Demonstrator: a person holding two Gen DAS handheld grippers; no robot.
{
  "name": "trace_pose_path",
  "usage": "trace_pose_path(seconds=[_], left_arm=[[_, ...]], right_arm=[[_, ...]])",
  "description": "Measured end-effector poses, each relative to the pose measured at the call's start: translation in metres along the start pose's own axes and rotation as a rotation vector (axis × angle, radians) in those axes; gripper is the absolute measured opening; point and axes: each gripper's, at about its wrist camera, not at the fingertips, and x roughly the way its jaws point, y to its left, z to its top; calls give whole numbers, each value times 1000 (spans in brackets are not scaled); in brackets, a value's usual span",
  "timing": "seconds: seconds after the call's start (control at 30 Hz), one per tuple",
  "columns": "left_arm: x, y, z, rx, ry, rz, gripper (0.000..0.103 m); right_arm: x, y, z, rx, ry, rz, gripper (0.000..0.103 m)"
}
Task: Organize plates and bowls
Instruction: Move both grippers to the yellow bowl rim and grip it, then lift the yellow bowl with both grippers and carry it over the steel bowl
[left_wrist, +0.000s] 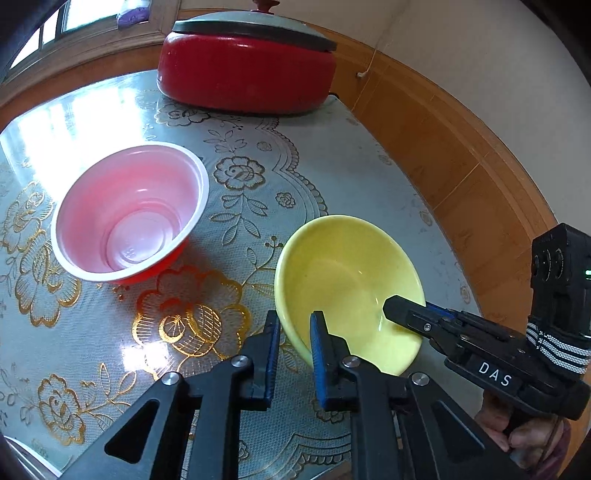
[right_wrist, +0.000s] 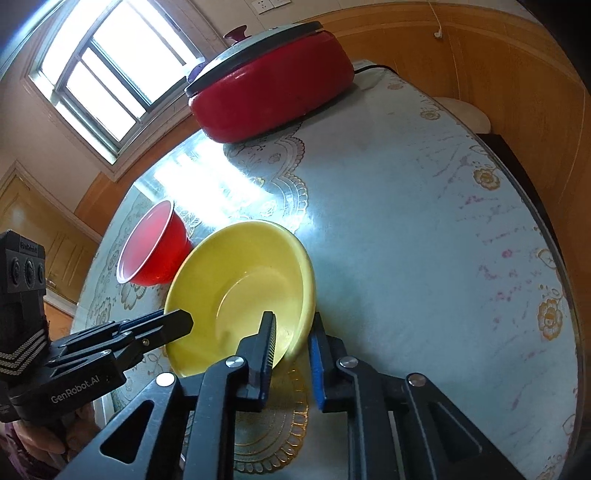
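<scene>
While the round yellow ceramic bowl sits tilted on the surface:
left claw: clamped on its near rim
right claw: clamped on the rim too

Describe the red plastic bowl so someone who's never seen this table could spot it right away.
Start at the big red lidded pot at the far end of the floral-patterned table. Come toward the near side to two bowls standing apart; the shallow yellow bowl is gripped by both grippers. The red plastic bowl is the free one: deeper, translucent, with a thin white rim.
</scene>
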Motion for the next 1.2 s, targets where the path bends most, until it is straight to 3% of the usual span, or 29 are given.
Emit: trace_pose_path(seconds=[0.43,0.73,0.93,1.2], left_arm=[[-56,-7,-23,37,-109,-13,17],[-109,-11,-56,76,-191,-26,17],[-132,-7,-82,83,-198,-56,17],[-136,0,-121,76,-146,-96,17]], right_arm=[[-40,25,-1,-53,-69,43,15],[-73,51,-23,-110,-94,90,15],[-88,64,-48,-126,-76,112,15],[-92,69,-82,-128,-18,114,15]])
